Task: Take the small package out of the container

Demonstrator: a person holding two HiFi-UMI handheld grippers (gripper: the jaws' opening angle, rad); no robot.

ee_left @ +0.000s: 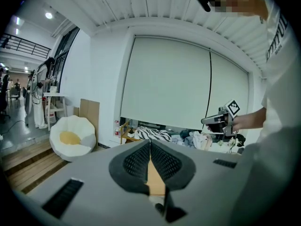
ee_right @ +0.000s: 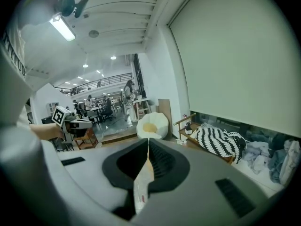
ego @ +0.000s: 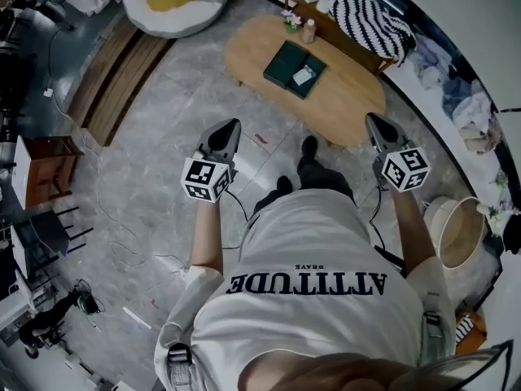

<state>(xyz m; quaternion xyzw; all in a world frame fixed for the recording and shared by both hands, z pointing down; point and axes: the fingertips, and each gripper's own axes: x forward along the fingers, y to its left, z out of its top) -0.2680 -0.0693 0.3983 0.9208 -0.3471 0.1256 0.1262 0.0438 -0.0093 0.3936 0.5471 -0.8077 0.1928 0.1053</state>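
Wooden table (ego: 352,98): dark green container (ego: 282,62) holds small white package (ego: 304,76); left claw (ego: 235,124), right claw (ego: 371,118) closed.

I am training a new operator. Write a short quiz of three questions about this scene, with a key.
1. True or false: the small package lies in the dark container on the wooden table.
2. The left gripper is: A open; B shut and empty; C shut on the package.
3. How many grippers touch the table?
Key: 1 true; 2 B; 3 none.
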